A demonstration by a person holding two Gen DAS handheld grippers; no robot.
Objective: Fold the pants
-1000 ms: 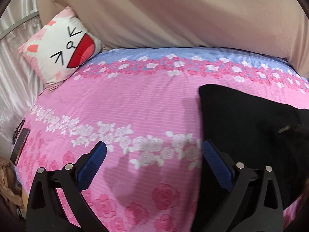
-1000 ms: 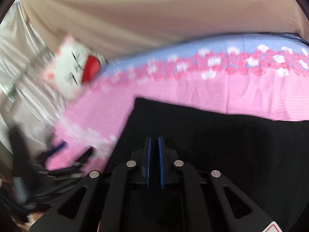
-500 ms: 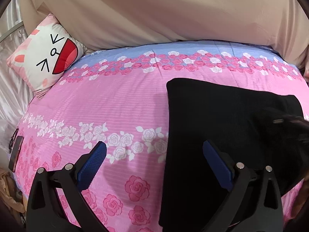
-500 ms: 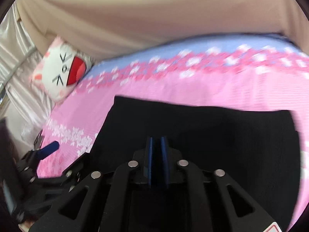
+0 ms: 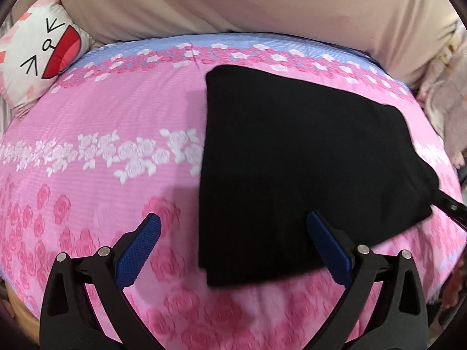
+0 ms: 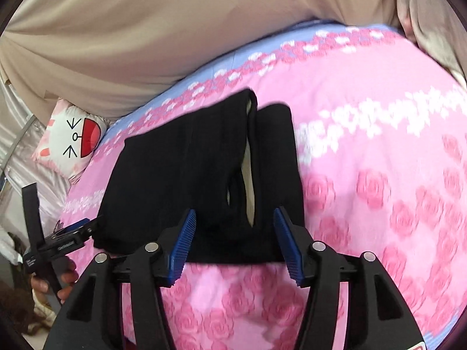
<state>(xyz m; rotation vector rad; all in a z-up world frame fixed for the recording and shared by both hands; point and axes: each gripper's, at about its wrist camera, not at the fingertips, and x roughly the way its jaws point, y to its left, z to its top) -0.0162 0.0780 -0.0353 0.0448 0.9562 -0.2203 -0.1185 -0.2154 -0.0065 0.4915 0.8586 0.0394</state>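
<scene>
Right wrist view is showing a pale slit in the folded black pants, hidden from the left wrist view. Both the left gripper and right gripper are hovering wide apart, empty, over the pants' near edge, bare pink bedspread stretching left.

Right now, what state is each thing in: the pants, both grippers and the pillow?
pants: folded into a compact black stack, lying flat on the bedspread, held by neither gripper.
left gripper: jaws wide open, empty, above the stack's near left corner.
right gripper: jaws open, empty, at the stack's near edge.
cat-face pillow: propped at the bed's far left corner.
</scene>
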